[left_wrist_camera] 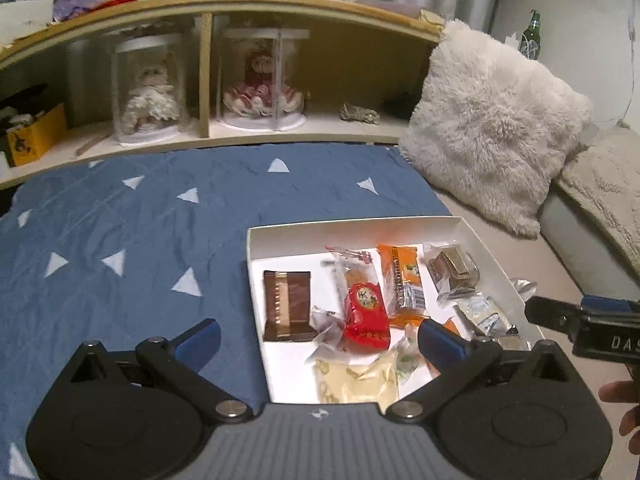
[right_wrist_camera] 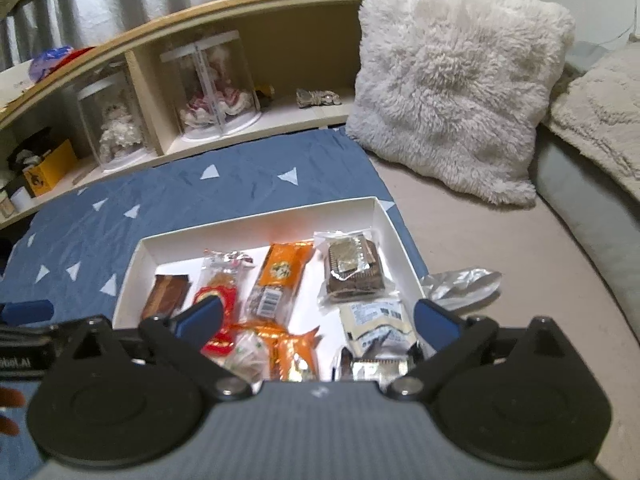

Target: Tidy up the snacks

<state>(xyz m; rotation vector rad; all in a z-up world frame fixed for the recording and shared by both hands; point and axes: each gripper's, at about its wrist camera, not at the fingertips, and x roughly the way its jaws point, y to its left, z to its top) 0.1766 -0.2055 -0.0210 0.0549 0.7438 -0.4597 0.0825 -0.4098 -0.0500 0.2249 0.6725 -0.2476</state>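
Observation:
A white shallow box [left_wrist_camera: 280, 240] [right_wrist_camera: 256, 226] lies on the blue bedspread and holds several wrapped snacks: a brown bar [left_wrist_camera: 286, 306] [right_wrist_camera: 166, 296], a red pack [left_wrist_camera: 366, 312] [right_wrist_camera: 218, 294], an orange pack [left_wrist_camera: 402, 276] [right_wrist_camera: 282, 272], a clear-wrapped brown cake [left_wrist_camera: 454, 272] [right_wrist_camera: 352, 268] and a pale pack [left_wrist_camera: 356, 376]. A silver wrapper [right_wrist_camera: 460, 286] lies outside the box's right wall. My left gripper [left_wrist_camera: 318, 338] is open and empty above the box's near left part. My right gripper [right_wrist_camera: 316, 318] is open and empty above the box's near edge; it also shows in the left wrist view [left_wrist_camera: 576, 320].
A fluffy white pillow [left_wrist_camera: 492, 128] [right_wrist_camera: 456, 76] leans at the back right. A wooden headboard shelf [left_wrist_camera: 224, 12] holds two dolls in clear cases [left_wrist_camera: 260, 76]. A green bottle [left_wrist_camera: 530, 36] stands behind the pillow. Blue bedspread [left_wrist_camera: 120, 240] extends left.

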